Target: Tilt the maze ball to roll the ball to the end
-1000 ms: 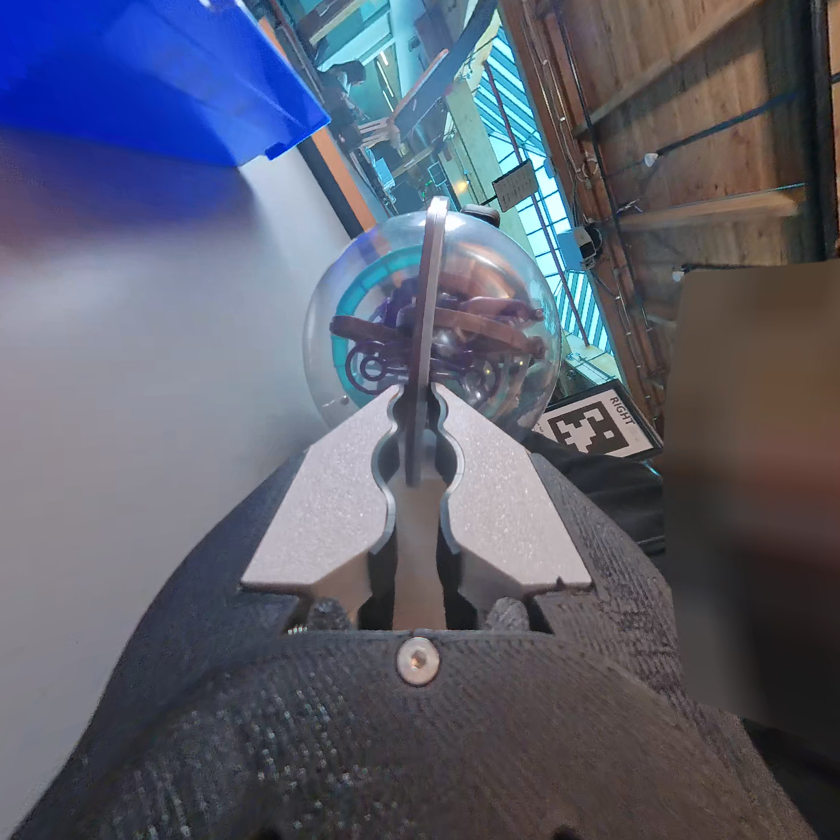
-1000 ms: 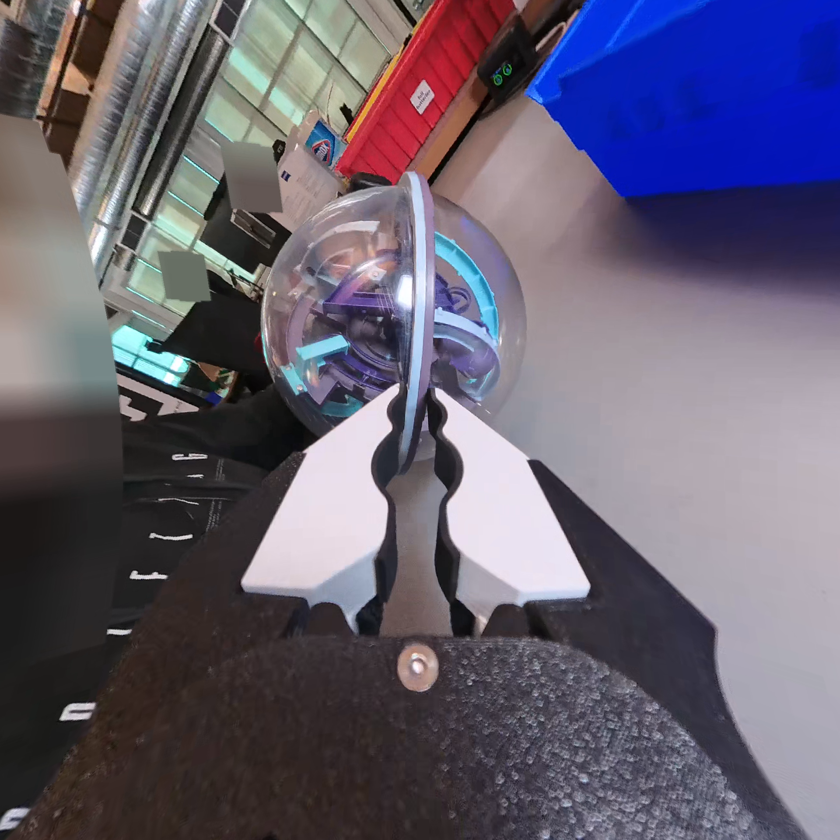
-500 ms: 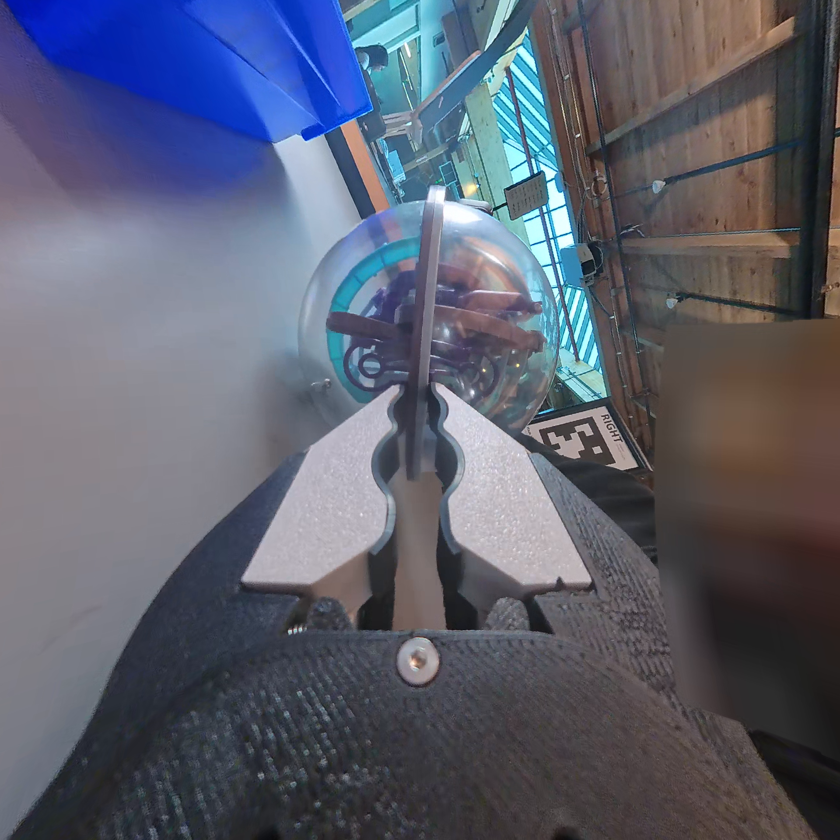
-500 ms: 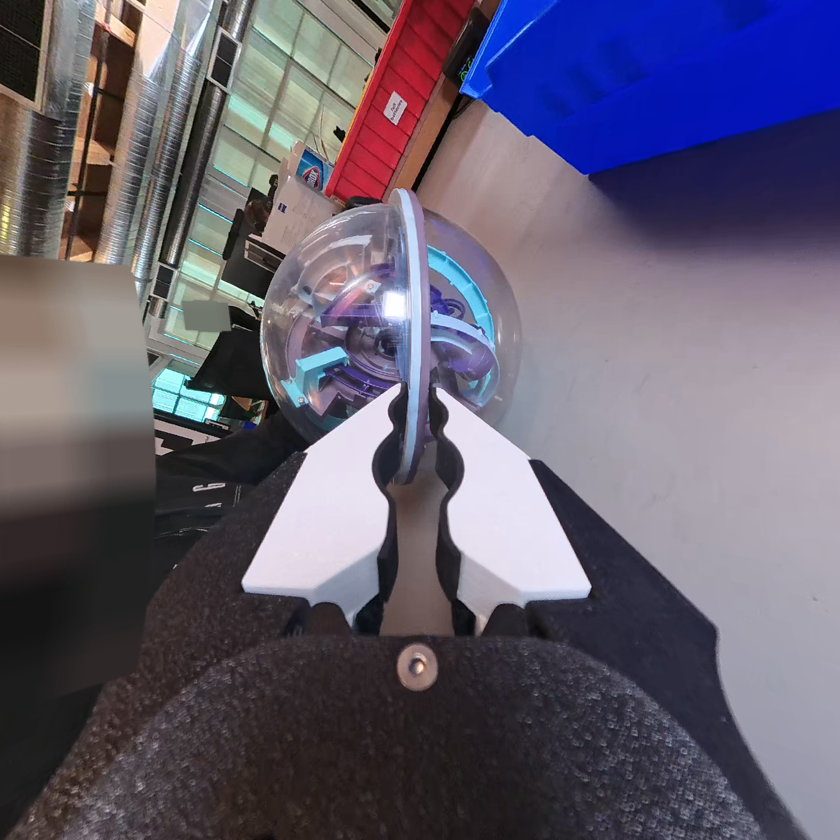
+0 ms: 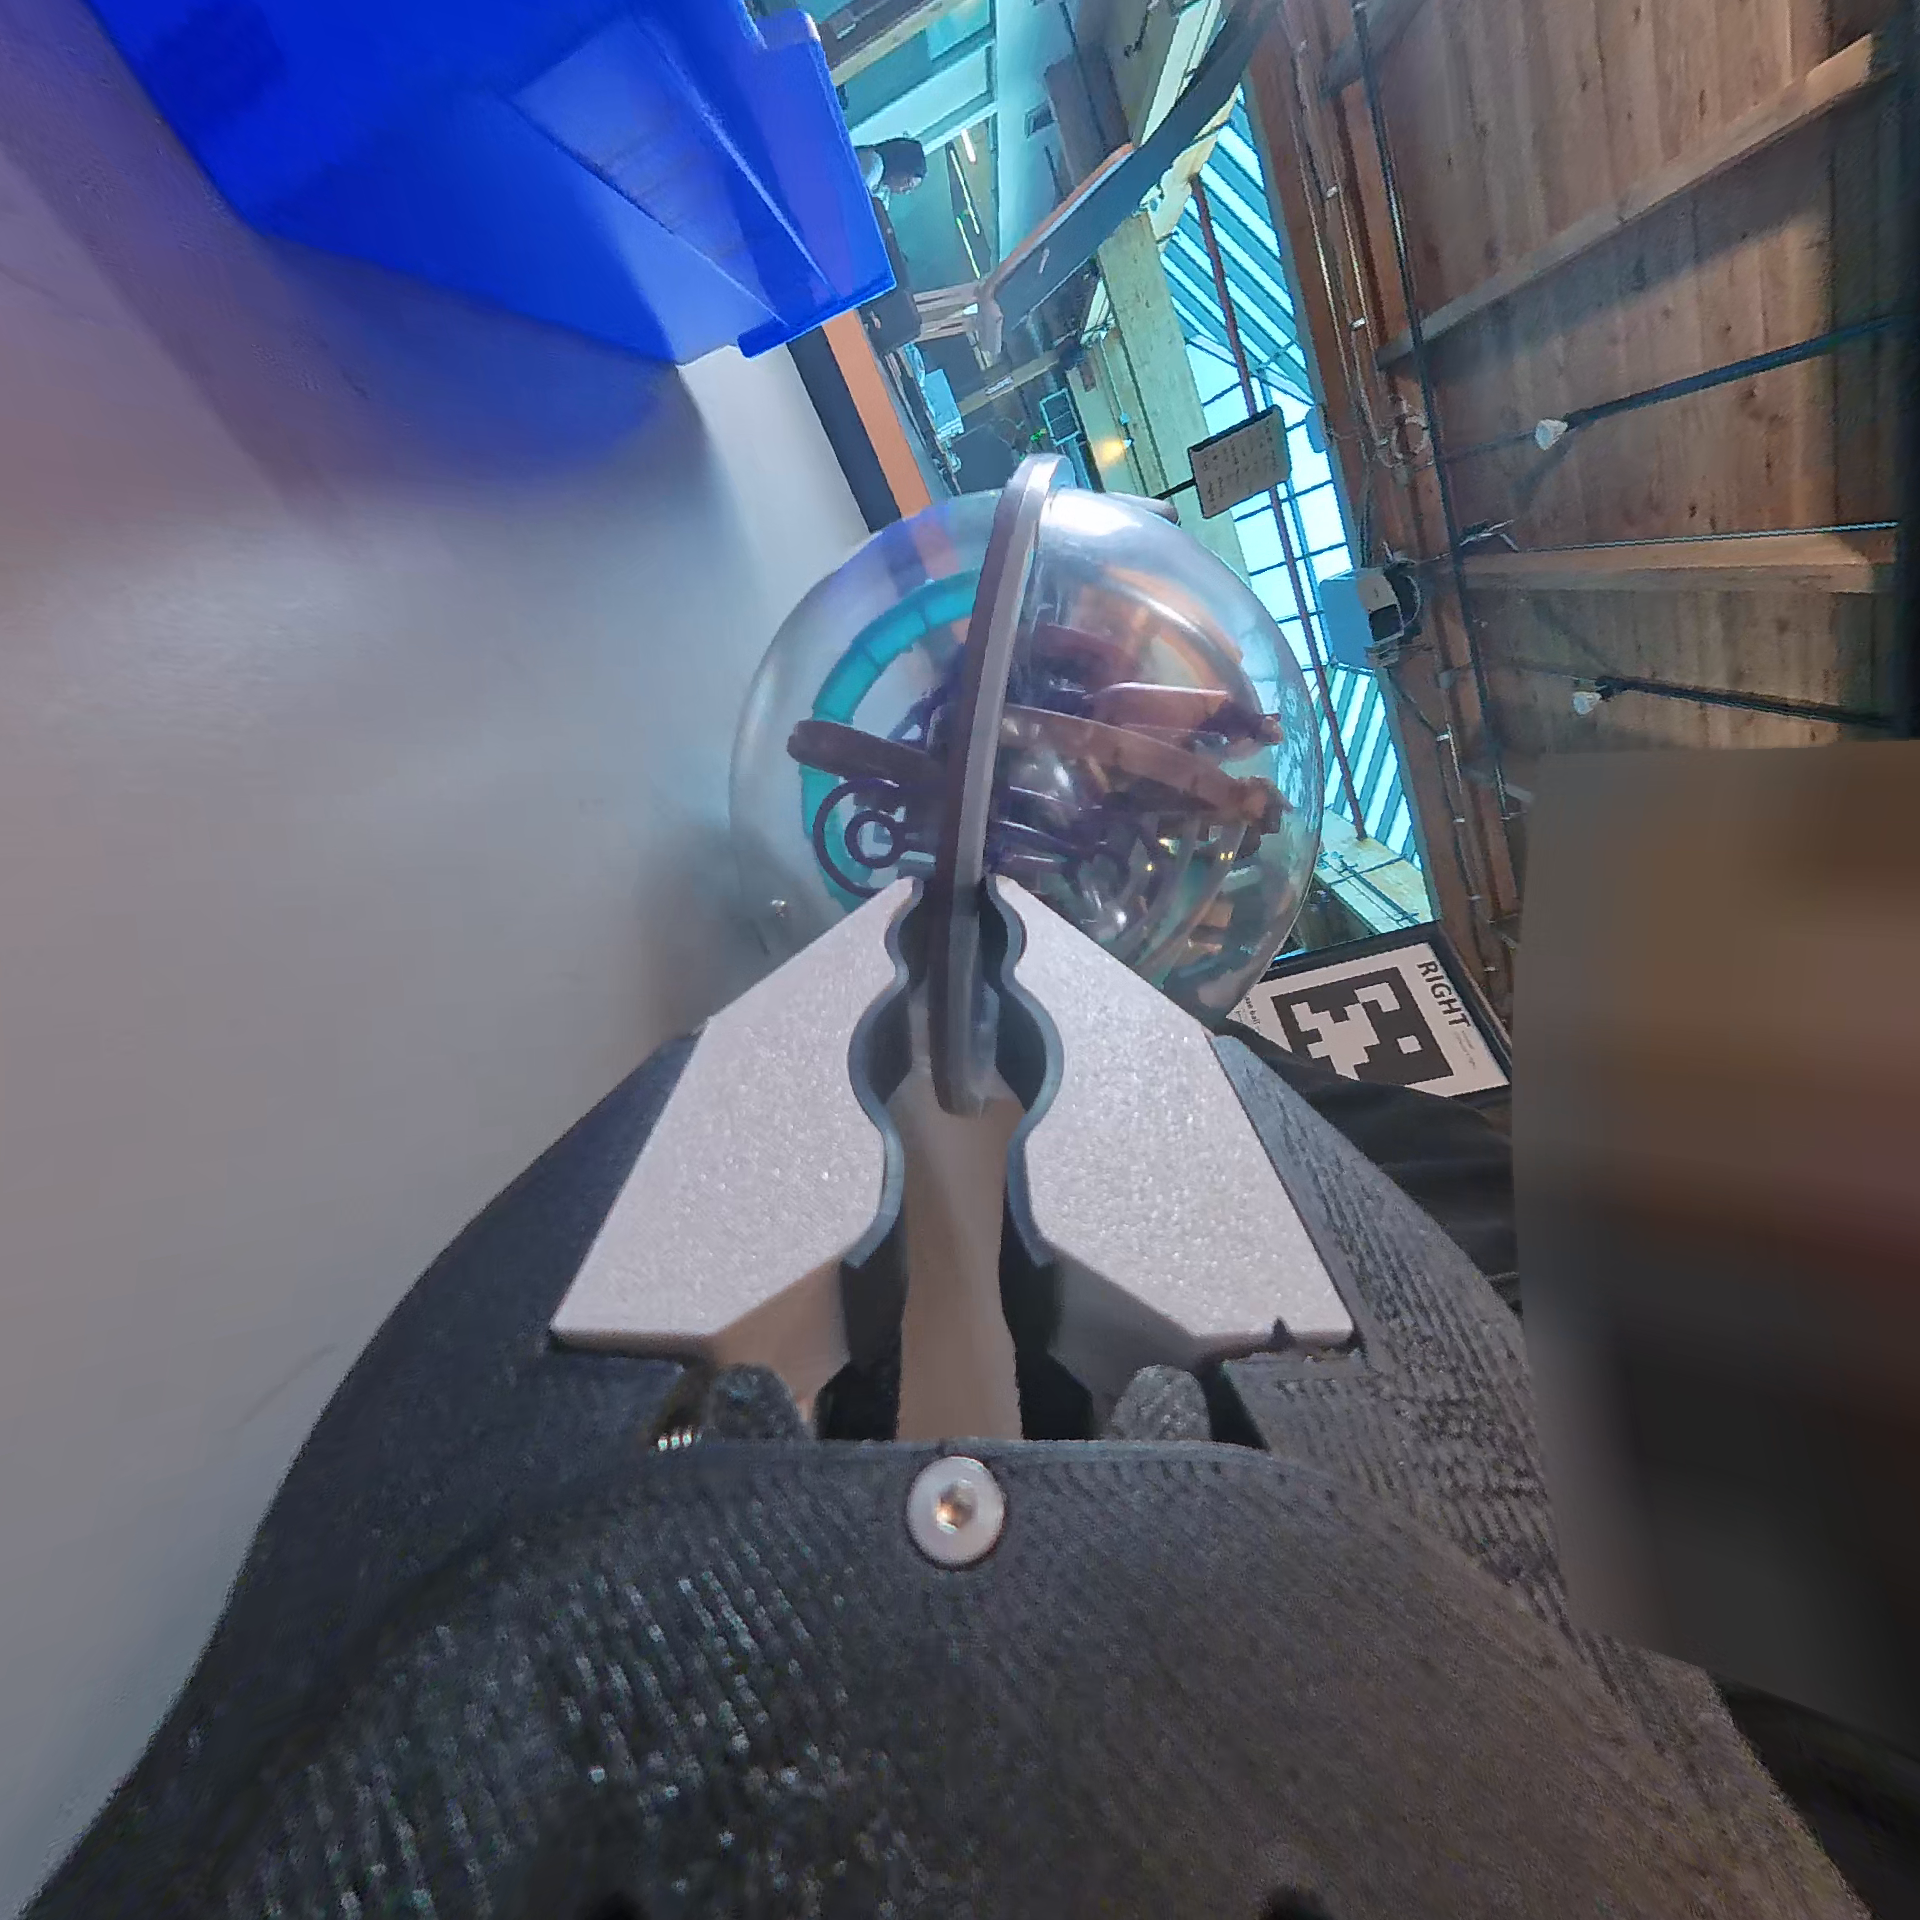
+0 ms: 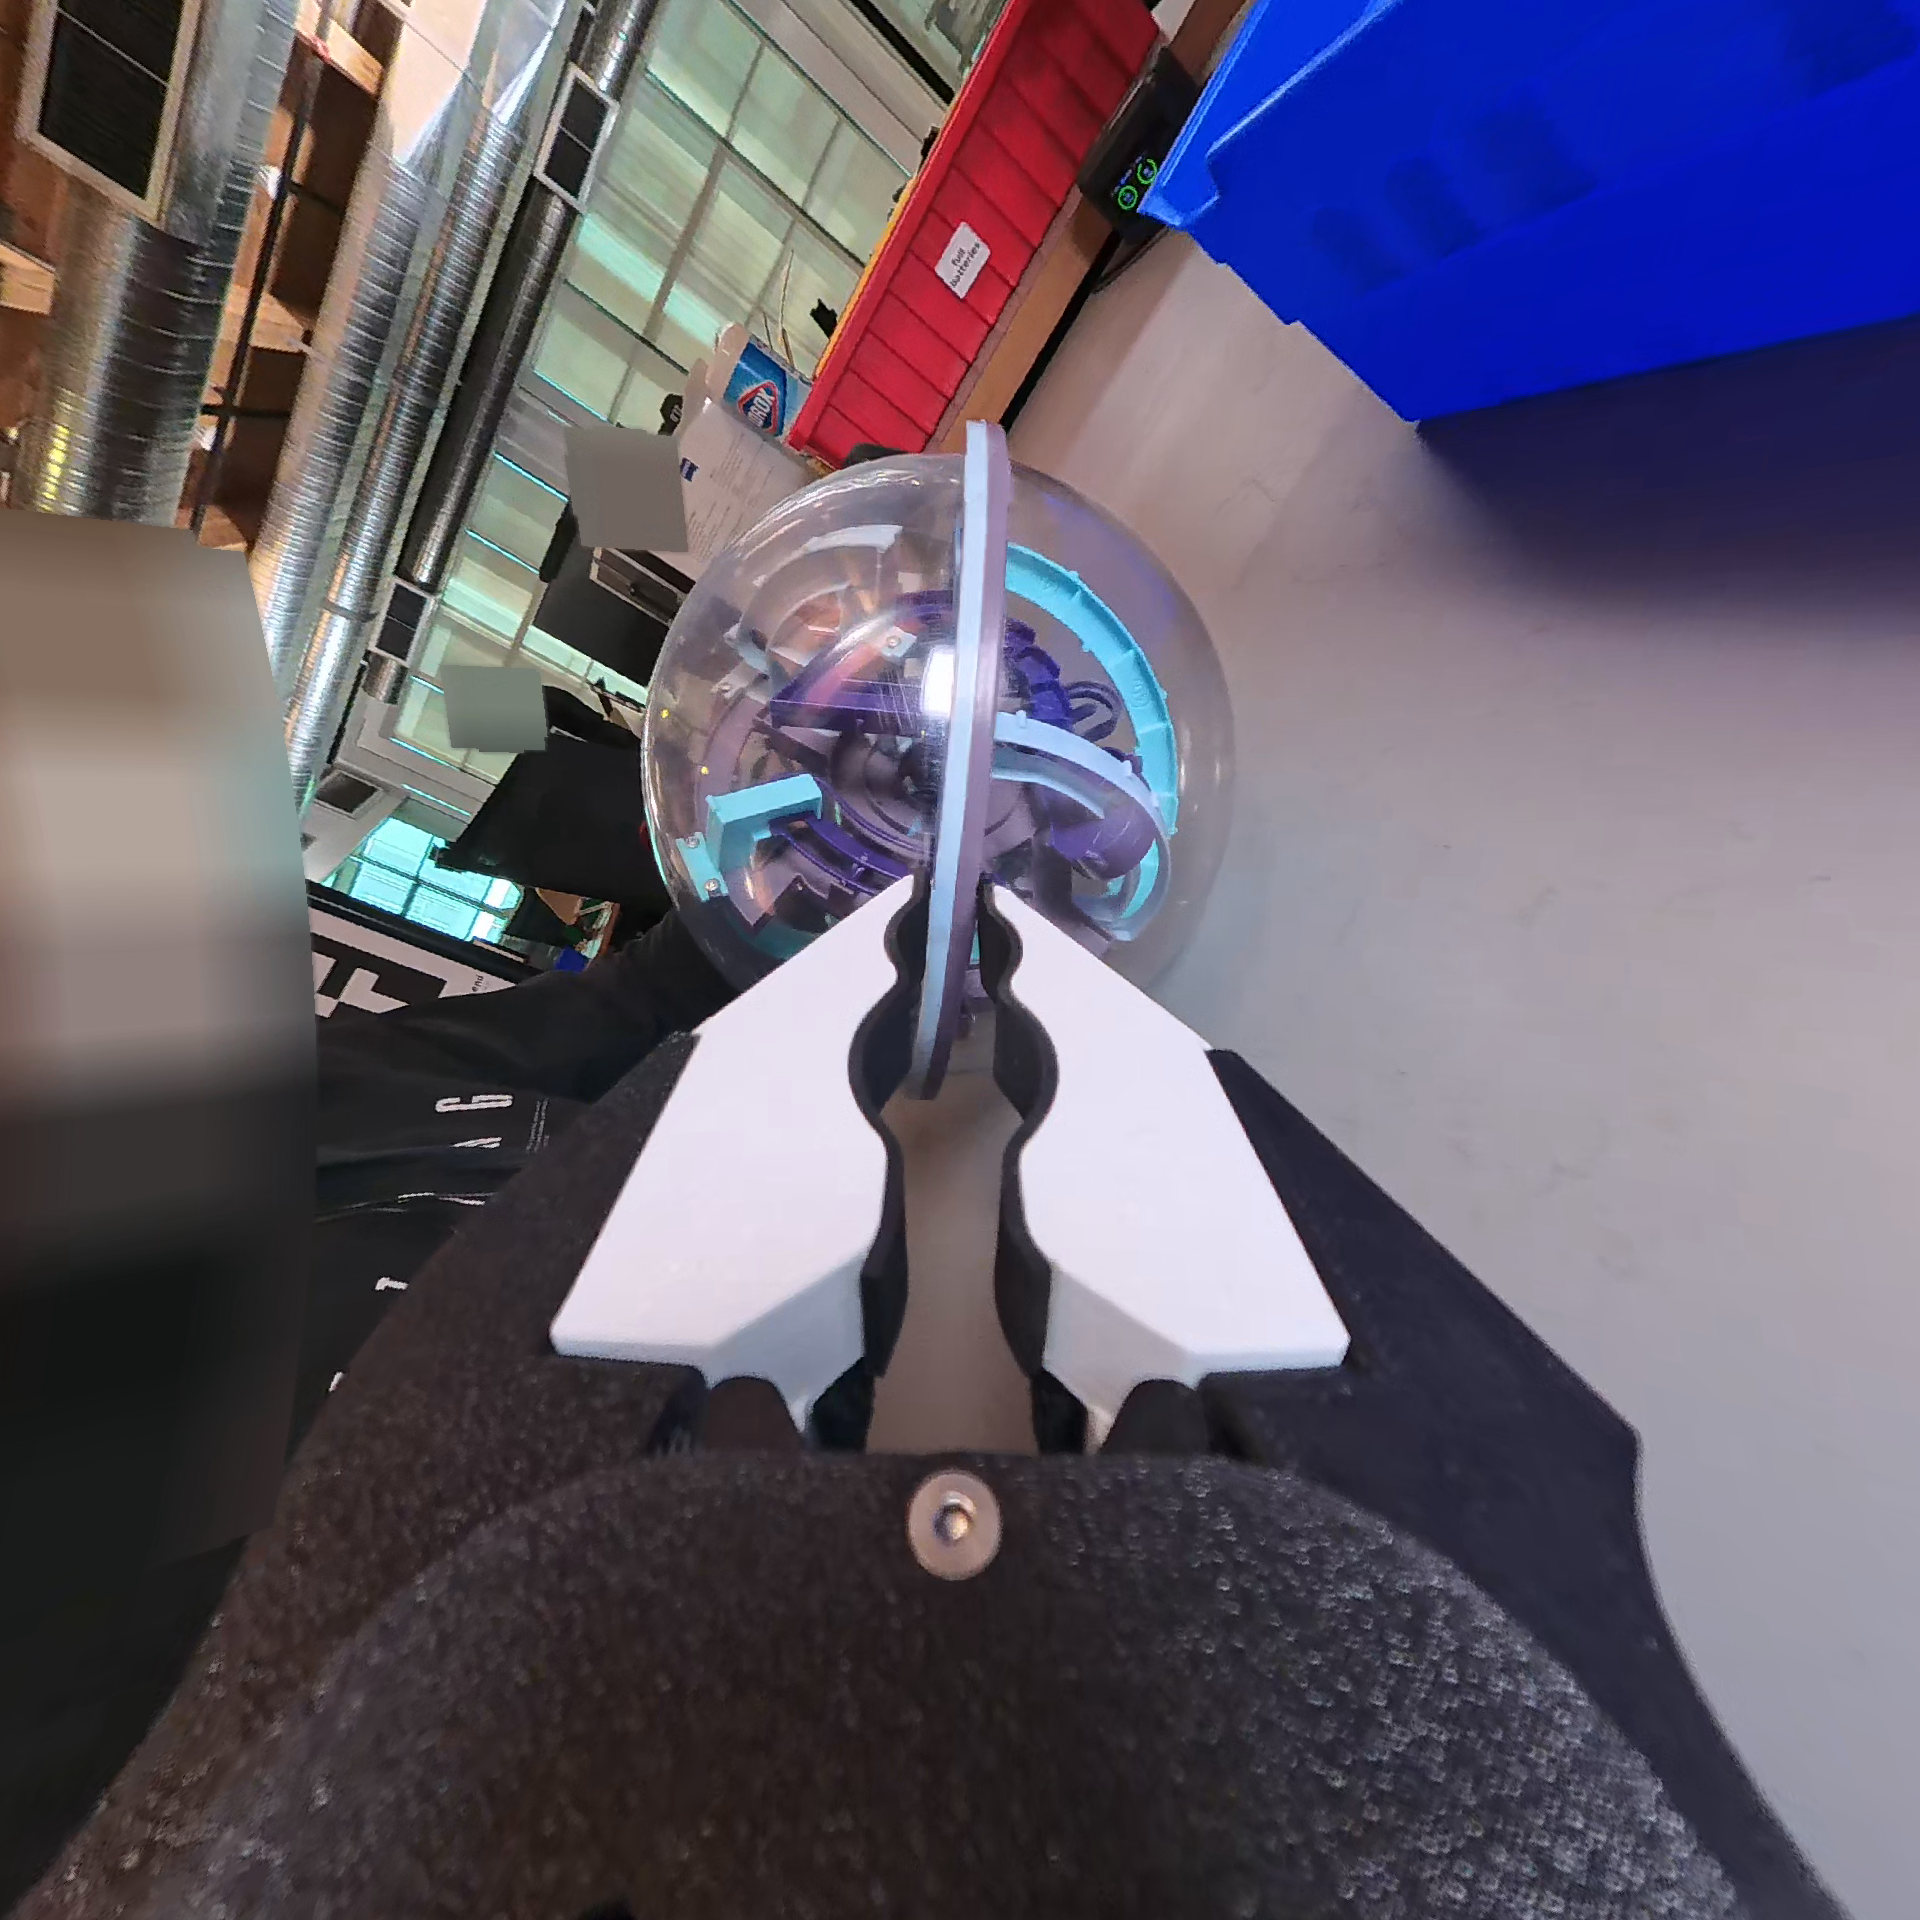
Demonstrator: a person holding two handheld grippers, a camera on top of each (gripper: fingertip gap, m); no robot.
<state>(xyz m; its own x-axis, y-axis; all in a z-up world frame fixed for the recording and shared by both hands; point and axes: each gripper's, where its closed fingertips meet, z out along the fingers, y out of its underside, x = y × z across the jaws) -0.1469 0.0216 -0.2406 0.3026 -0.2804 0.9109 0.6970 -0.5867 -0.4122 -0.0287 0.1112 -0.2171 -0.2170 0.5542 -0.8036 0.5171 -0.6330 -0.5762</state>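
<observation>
Left wrist view, left to right.
1. Tabletop [image 5: 312, 831]: pale grey, matte, bare across the whole left side; the view is rolled, so it stands like a wall.
2. Blue plastic bin [image 5: 499, 177]: on the tabletop at upper left, casting a blue tint beneath it; well apart from the maze ball.
3. Tabletop's far edge [image 5: 847, 416]: dark strip with orange beside it, running just past the bin's corner.
4. Maze ball [image 5: 1122, 748]: clear sphere with teal, purple and brown tracks inside, held off the tabletop, open room on its left.
5. My left claw [image 5: 961, 904]: clenched on the maze ball's grey equatorial rim, which sits in the wavy slot between the fingers.
6. Marker card [image 5: 1361, 1023]: black-and-white, on my other claw, low right of the sphere.
7. Room: timber wall and beams, cables, windows.

Right wrist view, left to right.
1. Room: silver ducts, tall windows, dark clothing at lower left.
2. Red bin [image 6: 966, 239]: beyond the tabletop's far edge.
3. Maze ball [image 6: 810, 748]: same sphere, teal ring to the right of the rim.
4. My right claw [image 6: 951, 914]: grasping the same rim from the opposite side.
5. Tabletop [image 6: 1558, 935]: bare and grey to the right.
6. Blue plastic bin [image 6: 1610, 187]: upper right, well apart.
</observation>
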